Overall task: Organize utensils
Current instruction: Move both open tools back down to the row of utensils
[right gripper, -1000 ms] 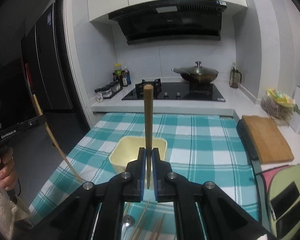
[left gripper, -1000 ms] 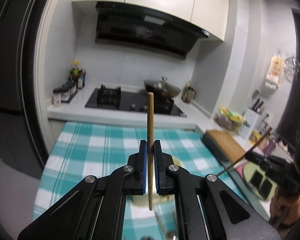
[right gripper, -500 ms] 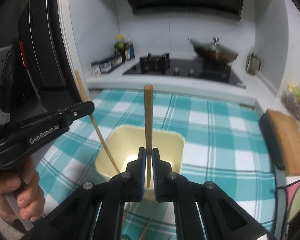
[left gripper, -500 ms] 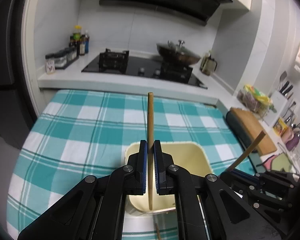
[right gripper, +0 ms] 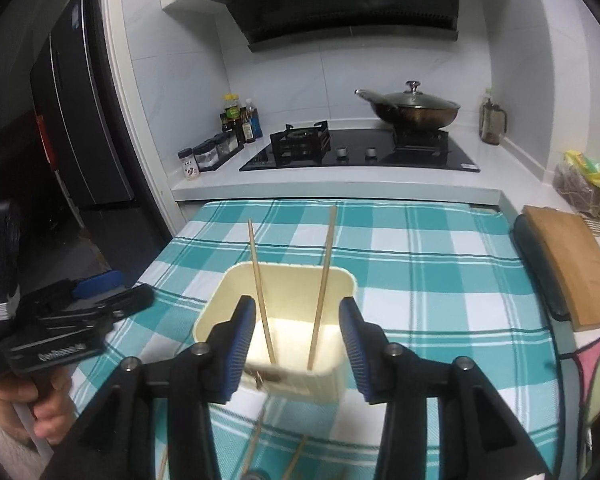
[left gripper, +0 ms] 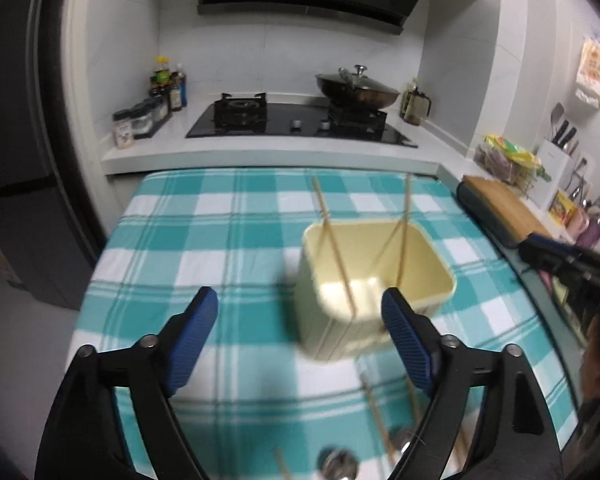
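Note:
A cream plastic bin (left gripper: 432, 268) (right gripper: 340, 284) stands on the teal checked tablecloth (left gripper: 228, 248). Two wooden chopsticks stand in it, leaning on its walls: one on the left (left gripper: 334, 246) (right gripper: 261, 292) and one on the right (left gripper: 405, 236) (right gripper: 323, 288). My left gripper (left gripper: 298, 340) is open and empty, above and just left of the bin. My right gripper (right gripper: 298, 344) is open and empty, right in front of the bin. More chopsticks (left gripper: 378, 424) and a metal spoon (left gripper: 338, 464) lie on the cloth near me.
Behind the table is a counter with a black hob (right gripper: 360, 156), a lidded wok (right gripper: 412, 108), and bottles and spice jars (right gripper: 220, 144). A wooden cutting board (right gripper: 568, 268) and knife block (left gripper: 556, 164) are at the right. A dark fridge (right gripper: 72, 120) stands left.
Both grippers have opened and let go of their chopsticks, which now stand in the bin. Both grippers have pulled back a little, the left one shifting leftward.

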{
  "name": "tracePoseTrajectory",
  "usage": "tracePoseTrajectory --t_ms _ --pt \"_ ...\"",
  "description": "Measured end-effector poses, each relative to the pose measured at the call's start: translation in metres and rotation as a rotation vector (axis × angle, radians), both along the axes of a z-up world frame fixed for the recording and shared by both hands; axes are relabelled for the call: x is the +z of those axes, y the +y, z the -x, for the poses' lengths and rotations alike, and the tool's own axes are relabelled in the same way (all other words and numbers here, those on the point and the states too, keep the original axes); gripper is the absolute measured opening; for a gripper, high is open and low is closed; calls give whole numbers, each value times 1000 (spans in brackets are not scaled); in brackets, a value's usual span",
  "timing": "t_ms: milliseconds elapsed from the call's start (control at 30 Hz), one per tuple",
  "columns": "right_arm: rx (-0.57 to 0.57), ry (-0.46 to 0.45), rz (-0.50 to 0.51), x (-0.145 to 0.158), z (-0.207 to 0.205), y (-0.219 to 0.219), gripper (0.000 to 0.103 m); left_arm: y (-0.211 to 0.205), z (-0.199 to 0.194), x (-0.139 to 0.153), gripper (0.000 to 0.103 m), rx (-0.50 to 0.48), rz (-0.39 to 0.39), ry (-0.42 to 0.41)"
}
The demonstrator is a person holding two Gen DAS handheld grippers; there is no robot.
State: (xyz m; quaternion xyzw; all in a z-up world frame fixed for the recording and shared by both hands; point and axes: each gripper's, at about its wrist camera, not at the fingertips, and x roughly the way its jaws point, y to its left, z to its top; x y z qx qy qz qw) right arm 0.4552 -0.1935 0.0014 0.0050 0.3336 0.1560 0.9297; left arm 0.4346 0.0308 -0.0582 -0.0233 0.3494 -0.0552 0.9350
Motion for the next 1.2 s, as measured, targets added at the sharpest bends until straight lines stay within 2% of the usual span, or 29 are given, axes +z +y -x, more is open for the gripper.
tracePoseTrajectory --t_ms 100,167,300,433,600,733,800,967,1200 --pt "-22 10 61 -20 34 -21 47 23 43 -28 91 19 -17 30" --pt "-53 23 96 -44 60 -37 47 37 72 -58 91 50 -40 66" --pt "-117 78 119 -95 108 -65 47 55 114 -114 91 129 -56 150" --pt "-182 103 125 -133 155 -81 47 67 145 -152 91 208 -45 184" --pt "-233 80 132 -161 188 -83 47 70 152 -169 91 253 -45 192" --pt "-243 136 87 -181 187 -86 47 67 148 -180 91 228 -65 234" --pt "-243 150 79 -188 188 -84 47 65 148 -183 99 225 -94 231" --pt "-227 154 100 -193 186 -77 47 64 144 -184 103 219 -86 255" --pt "-242 142 94 -194 187 -77 47 61 146 -185 103 229 -84 250"
